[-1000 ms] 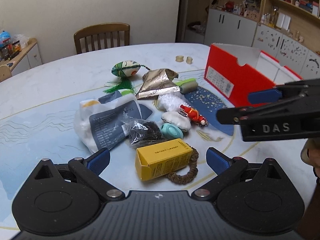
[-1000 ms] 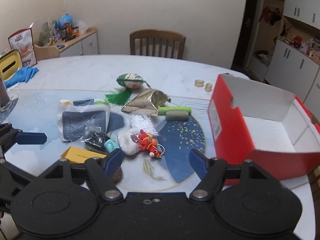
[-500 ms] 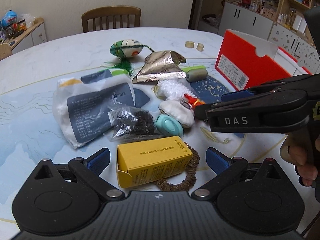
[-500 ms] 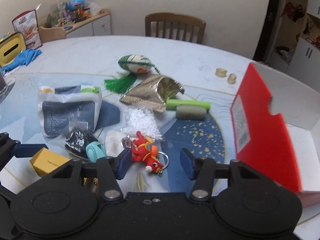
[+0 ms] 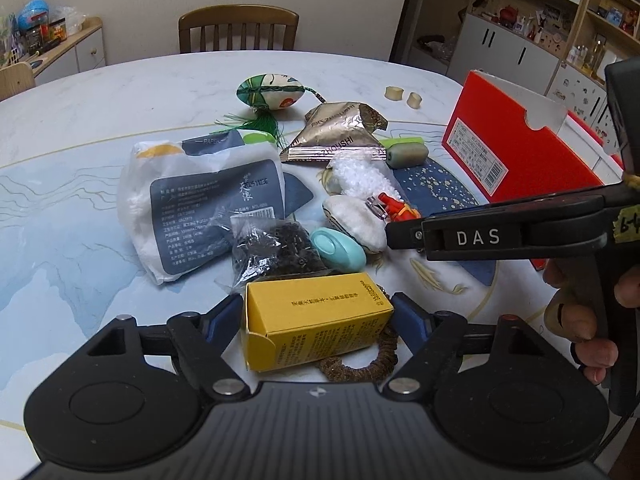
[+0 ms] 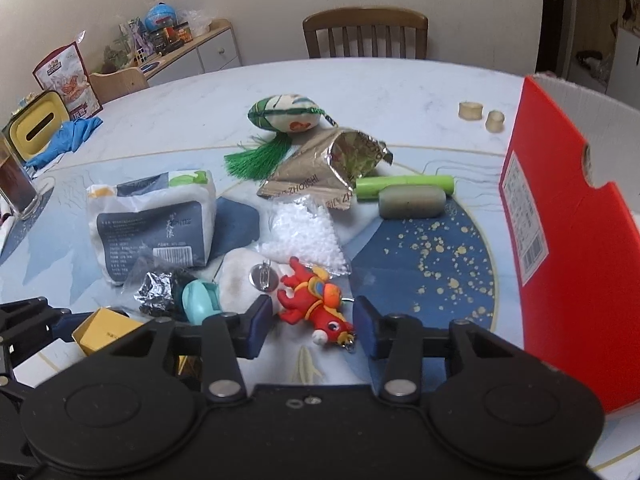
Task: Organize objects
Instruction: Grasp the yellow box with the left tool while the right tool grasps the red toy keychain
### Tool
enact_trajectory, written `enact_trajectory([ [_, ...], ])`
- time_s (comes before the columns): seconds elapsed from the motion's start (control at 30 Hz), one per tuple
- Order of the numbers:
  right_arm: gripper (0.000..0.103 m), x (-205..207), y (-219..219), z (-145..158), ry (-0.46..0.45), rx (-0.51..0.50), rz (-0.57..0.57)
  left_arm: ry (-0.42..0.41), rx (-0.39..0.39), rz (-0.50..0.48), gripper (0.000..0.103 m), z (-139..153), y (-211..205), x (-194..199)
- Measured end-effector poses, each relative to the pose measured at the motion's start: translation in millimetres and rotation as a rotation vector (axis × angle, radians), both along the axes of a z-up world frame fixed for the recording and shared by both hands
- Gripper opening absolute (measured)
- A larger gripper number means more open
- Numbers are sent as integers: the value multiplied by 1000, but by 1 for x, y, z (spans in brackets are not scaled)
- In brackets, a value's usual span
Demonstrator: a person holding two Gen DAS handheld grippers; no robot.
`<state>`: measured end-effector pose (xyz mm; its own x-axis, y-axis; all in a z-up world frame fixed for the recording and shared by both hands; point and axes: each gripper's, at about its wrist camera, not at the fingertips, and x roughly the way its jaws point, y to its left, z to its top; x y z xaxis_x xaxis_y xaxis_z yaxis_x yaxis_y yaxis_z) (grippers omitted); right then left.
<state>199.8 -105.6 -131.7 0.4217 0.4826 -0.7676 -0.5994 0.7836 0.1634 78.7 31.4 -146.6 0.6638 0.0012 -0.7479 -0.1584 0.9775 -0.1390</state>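
Right tongs [image 6: 308, 326] gaping wide, straddling the red horse keychain [image 6: 314, 300] on the worktop [image 6: 400, 88], its long axis running 10-to-4 o'clock; left tongs [image 5: 318, 316] equally wide around the yellow box [image 5: 316, 320], red shoebox [image 6: 560, 240] at 3 o'clock.

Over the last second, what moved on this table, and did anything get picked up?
Both grippers came closer: the left gripper now straddles the yellow box, the right gripper the red toy keychain. Both are open; nothing is gripped yet. The clutter and red box stayed put.
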Motion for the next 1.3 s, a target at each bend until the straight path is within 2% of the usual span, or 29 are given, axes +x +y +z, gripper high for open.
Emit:
enact_trajectory([
  [0.1, 43, 2, -2, -2, 28, 13, -1, -2, -2, 3, 79, 1, 0, -1],
  [0.17, 38, 0, -2, -2, 32, 17, 4, -3, -5, 6, 79, 1, 1, -2],
  [0.3, 36, -5, -4, 1, 27, 20, 3, -3, -17, 8, 78, 3, 4, -6],
  [0.33, 32, -6, -5, 2, 25, 21, 1, -3, -22, 10, 78, 4, 5, -7],
  [0.37, 20, -7, -6, 3, 24, 23, -4, -1, -25, 12, 78, 5, 6, -8],
  [0.63, 20, -19, -17, 17, 6, 22, -42, -3, -47, 8, 78, 21, 9, -16],
  [1.03, 20, -45, -48, 79, -35, 103, -63, -33, -78, -53, 78, 70, 2, -22],
  [1.3, 20, -40, -87, 127, -94, 150, -115, -89, -86, -95, 78, 109, -12, -7],
])
